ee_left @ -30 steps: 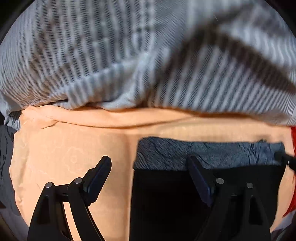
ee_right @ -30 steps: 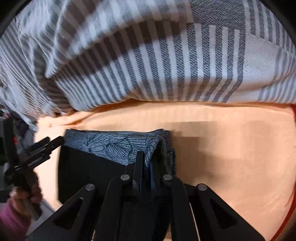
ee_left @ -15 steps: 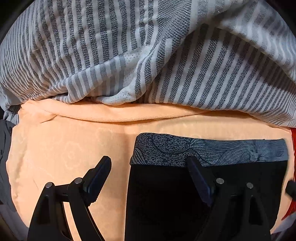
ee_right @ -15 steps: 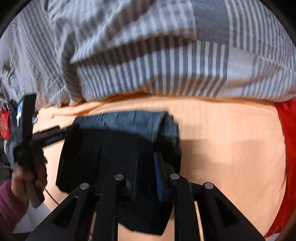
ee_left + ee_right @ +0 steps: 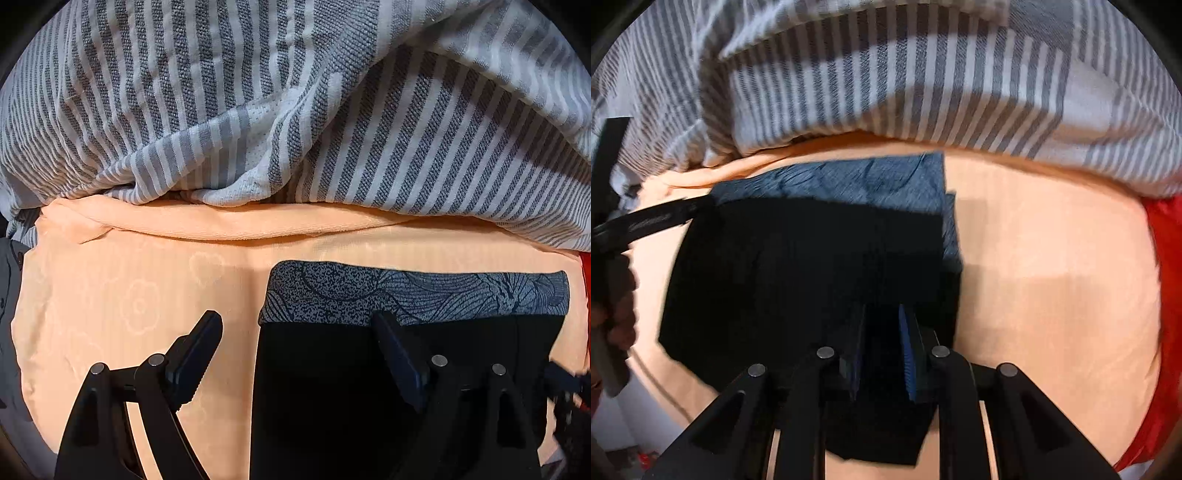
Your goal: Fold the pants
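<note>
The folded black pants with a blue-grey patterned waistband lie on the peach bed sheet. My left gripper is open and empty, its jaws wide apart over the pants' left edge. In the right wrist view the pants lie flat in a rectangle. My right gripper hovers over their near right part, jaws a small gap apart, with no cloth between them. The left gripper also shows at the pants' far left corner.
A grey-and-white striped blanket is heaped along the far side of the sheet, also in the right wrist view. Red fabric lies at the right edge. The sheet's near edge drops off at lower left.
My right gripper has let go of the pants, opened a little and pulled back. The pants now lie flat. The left gripper has stayed open and almost still.
</note>
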`<state>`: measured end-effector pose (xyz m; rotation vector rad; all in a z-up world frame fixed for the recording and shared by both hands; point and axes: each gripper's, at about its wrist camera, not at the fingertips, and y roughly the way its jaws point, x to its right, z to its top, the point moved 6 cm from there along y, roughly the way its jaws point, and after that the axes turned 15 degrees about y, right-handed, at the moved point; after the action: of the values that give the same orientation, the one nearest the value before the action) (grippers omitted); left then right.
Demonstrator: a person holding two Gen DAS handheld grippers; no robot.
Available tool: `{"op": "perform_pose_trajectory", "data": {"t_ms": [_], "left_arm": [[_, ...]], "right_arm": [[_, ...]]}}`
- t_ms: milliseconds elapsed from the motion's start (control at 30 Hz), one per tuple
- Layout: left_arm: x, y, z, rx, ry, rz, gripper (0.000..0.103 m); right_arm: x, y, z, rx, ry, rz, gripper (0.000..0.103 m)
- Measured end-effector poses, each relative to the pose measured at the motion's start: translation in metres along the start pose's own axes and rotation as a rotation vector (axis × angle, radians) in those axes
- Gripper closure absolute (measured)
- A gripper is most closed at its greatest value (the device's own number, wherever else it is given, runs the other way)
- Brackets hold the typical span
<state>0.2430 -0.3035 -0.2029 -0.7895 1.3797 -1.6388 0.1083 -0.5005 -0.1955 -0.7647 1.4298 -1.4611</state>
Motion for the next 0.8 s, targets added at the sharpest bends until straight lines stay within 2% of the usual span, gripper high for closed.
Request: {"op": "perform_pose_trajectory", "data": {"t_ms": [133, 267, 367, 400, 467, 500, 567, 667, 800], "left_arm": [[0.002, 0.001, -0.005, -0.004, 0.010, -0.001, 0.018], [0.005, -0.005, -0.008, 0.000, 0.020, -0.013, 0.018], [0.005, -0.013, -0.017, 0.006, 0.058, -0.036, 0.018], [0.004, -0.014, -0.022, 0.001, 0.072, -0.043, 0.018], [0.002, -0.015, -0.035, -0.015, 0.083, -0.063, 0.018], [0.000, -0.016, -0.042, -0.023, 0.082, -0.075, 0.018], [-0.004, -0.017, -0.054, -0.032, 0.066, -0.131, 0.018], [-0.012, -0.019, -0.067, -0.029, 0.016, -0.264, 0.018], [-0.024, -0.011, -0.075, -0.046, 0.015, -0.343, 0.018]], "right_arm": [[0.006, 0.004, 0.013, -0.024, 0.037, 0.015, 0.083], [0.008, 0.000, 0.012, -0.019, 0.023, 0.014, 0.083], [0.015, -0.009, 0.012, -0.031, 0.076, 0.058, 0.083], [0.017, -0.011, 0.011, -0.032, 0.094, 0.075, 0.079], [0.026, -0.018, 0.009, -0.042, 0.143, 0.123, 0.057], [0.032, -0.022, 0.006, -0.053, 0.173, 0.153, 0.040], [0.042, -0.027, 0.000, -0.064, 0.213, 0.203, 0.037], [0.052, -0.030, -0.010, -0.082, 0.220, 0.254, 0.033], [0.067, -0.026, -0.018, -0.115, 0.234, 0.330, 0.025]]}}
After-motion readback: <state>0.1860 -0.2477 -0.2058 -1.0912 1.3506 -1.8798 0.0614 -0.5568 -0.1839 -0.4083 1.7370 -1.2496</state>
